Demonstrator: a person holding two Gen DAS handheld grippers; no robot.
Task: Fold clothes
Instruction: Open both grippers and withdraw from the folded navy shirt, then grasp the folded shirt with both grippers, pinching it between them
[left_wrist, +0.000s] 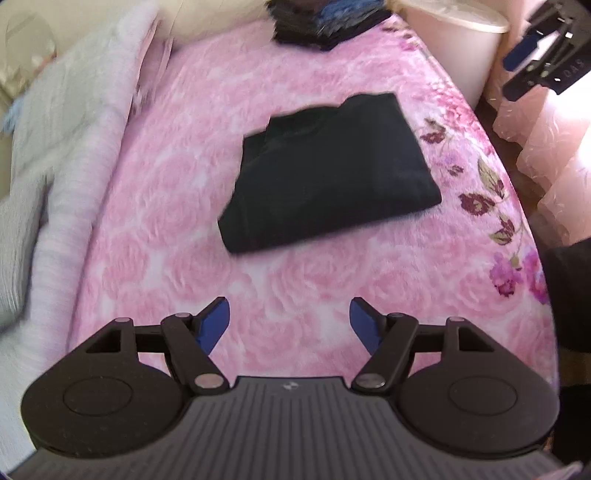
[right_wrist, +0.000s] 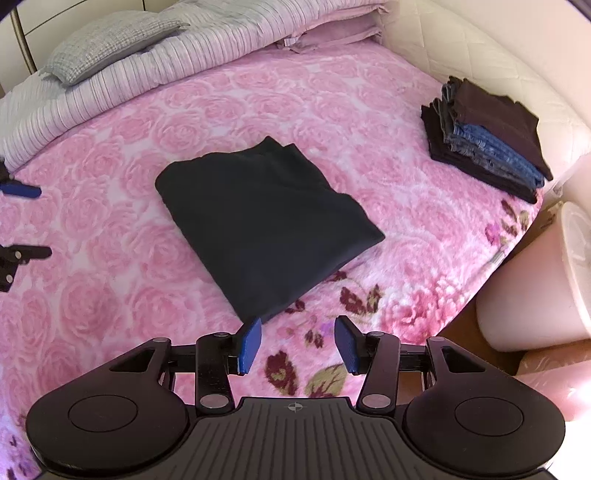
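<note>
A black garment (left_wrist: 332, 173) (right_wrist: 266, 221) lies folded into a compact rectangle on the pink rose-patterned bed cover (left_wrist: 192, 206) (right_wrist: 110, 236). My left gripper (left_wrist: 290, 321) hovers open above the cover, short of the garment's near edge, with nothing between its blue pads. My right gripper (right_wrist: 298, 339) is open too, its left pad just off the garment's near corner, holding nothing. The right gripper (left_wrist: 532, 62) also shows at the top right of the left wrist view. The left gripper's fingers (right_wrist: 22, 192) poke in at the left edge of the right wrist view.
A stack of folded dark clothes and jeans (right_wrist: 487, 144) (left_wrist: 325, 26) sits at the bed's far corner. A striped quilt (right_wrist: 166, 62) and grey pillow (right_wrist: 107, 44) lie along one side. A pale round bin (right_wrist: 543, 288) (left_wrist: 461, 40) stands beside the bed.
</note>
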